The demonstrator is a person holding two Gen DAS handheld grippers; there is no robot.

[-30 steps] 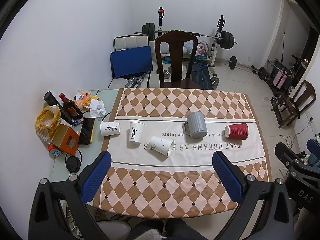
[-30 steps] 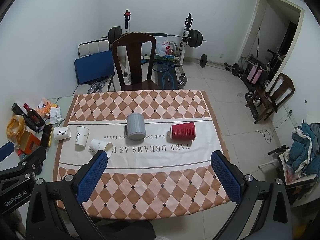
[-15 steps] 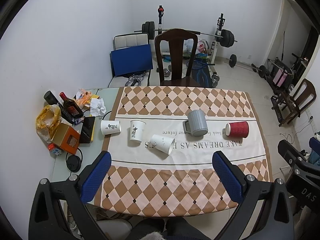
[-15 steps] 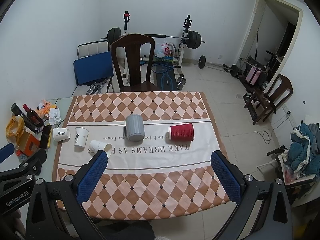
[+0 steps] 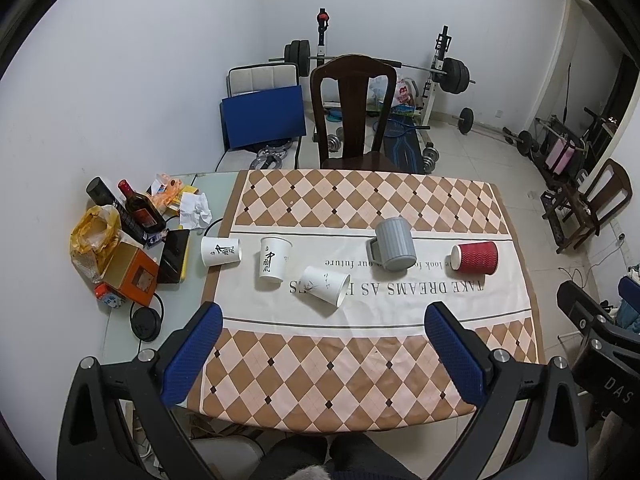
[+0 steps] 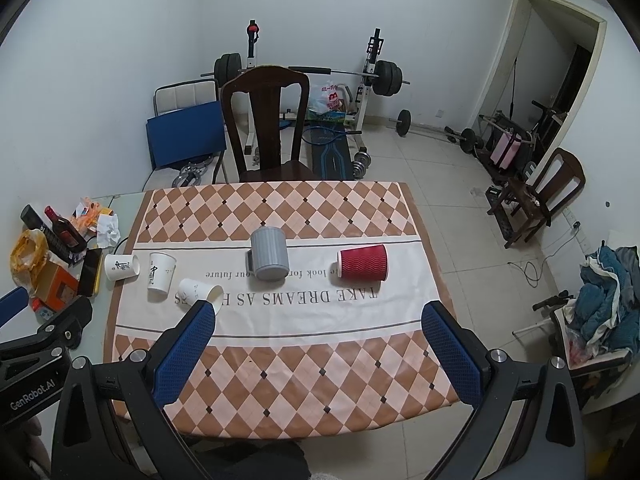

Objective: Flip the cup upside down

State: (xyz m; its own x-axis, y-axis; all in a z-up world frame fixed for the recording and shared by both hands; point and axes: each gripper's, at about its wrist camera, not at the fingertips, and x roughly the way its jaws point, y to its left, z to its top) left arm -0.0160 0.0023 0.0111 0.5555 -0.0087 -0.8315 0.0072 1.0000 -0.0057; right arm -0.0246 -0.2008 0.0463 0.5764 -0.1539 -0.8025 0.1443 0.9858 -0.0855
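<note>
Several cups sit in a row on the checkered tablecloth (image 5: 360,364). A white paper cup (image 5: 221,251) lies on its side at the left. A second white cup (image 5: 273,259) stands upright. A third white cup (image 5: 325,285) lies on its side. A grey ribbed mug (image 5: 394,244) stands mouth down. A red ribbed paper cup (image 5: 475,256) lies on its side at the right; it also shows in the right wrist view (image 6: 363,262). My left gripper (image 5: 322,320) is open and empty, high above the near table edge. My right gripper (image 6: 318,320) is also open and empty.
Bottles (image 5: 140,210), a yellow bag (image 5: 94,232), an orange box (image 5: 130,272) and a dark phone (image 5: 173,255) crowd the table's left end. A dark wooden chair (image 5: 352,112) stands behind the table. Weight equipment (image 5: 448,76) is at the back. Another chair (image 6: 540,196) stands on the right.
Both grippers have drawn back and up a little, so the table looks slightly smaller and farther. The cups have not moved.
</note>
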